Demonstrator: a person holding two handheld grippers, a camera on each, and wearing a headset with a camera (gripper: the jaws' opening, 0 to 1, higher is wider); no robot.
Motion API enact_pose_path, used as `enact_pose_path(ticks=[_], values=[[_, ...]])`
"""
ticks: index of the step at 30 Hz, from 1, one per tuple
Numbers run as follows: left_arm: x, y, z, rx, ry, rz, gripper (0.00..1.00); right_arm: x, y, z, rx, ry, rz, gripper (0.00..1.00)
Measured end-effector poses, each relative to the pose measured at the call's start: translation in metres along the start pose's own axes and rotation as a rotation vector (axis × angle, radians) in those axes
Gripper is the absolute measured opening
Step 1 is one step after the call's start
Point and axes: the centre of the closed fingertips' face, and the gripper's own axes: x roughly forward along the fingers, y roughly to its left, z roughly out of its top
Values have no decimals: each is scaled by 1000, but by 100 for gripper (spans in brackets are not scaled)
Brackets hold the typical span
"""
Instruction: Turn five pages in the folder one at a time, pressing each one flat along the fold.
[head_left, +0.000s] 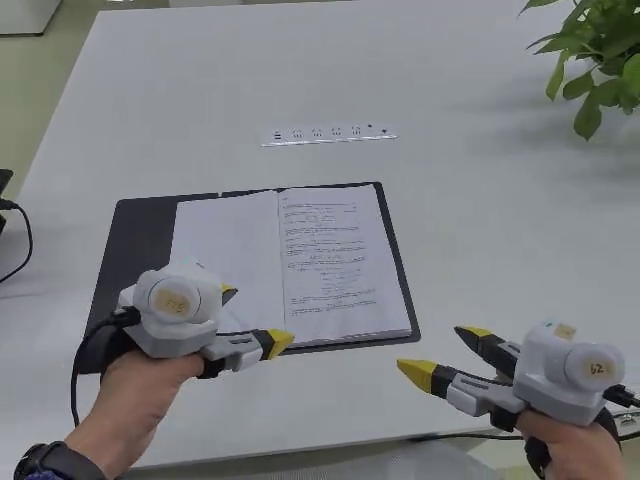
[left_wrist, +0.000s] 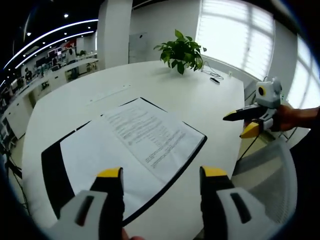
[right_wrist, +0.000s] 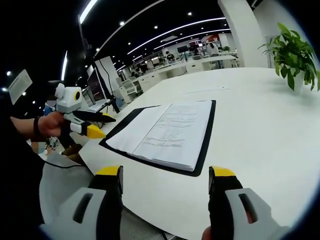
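Observation:
An open folder (head_left: 140, 240) with a black cover lies flat on the white table. Its left page (head_left: 225, 250) is blank and its right page (head_left: 330, 260) carries printed text. My left gripper (head_left: 254, 316) hovers open over the folder's near left corner, nothing between its yellow-tipped jaws. In its own view the open left gripper (left_wrist: 162, 172) looks across the folder (left_wrist: 145, 135). My right gripper (head_left: 442, 350) is open too, held off the table's near edge, right of the folder. From the right gripper (right_wrist: 165, 171) the folder (right_wrist: 170, 132) lies ahead, with the left gripper (right_wrist: 97, 125) beyond its left side.
A potted plant (head_left: 595, 50) stands at the table's far right corner. A strip of sockets (head_left: 330, 133) is set into the table beyond the folder. A black cable (head_left: 20, 240) trails at the left edge. A mesh chair (left_wrist: 265, 170) is near the right gripper (left_wrist: 245, 122).

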Motion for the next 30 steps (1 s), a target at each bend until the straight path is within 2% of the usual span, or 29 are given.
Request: enact_pose_path(ticks=[4,7,11,16,19,23,26,30], values=[[13,-7,6,15,2,-25,60,1,-3,-1,13,3,-3,69],[22,-13,13,-1,-18,-51,59,1,-3,-1,15,2,-1,69],[35,-20,17,-1,-11,-71,60,4,-4,-3,13,12,3,69],[57,-34,18,28,16,-107,60,8,-3,-2,7,24,8,68],[68,-42,22,24,10,-136,59,9,-3,-2,1,27,12,69],[83,-49,24,41,20,-148,60,11,-4,-2,4,32,15,69],[95,-54,28,36,11,-151,65,10,-5,-4,7,38,16,69],[113,-62,27,49,28,-160,65,8,-9,-7,16,43,15,69]])
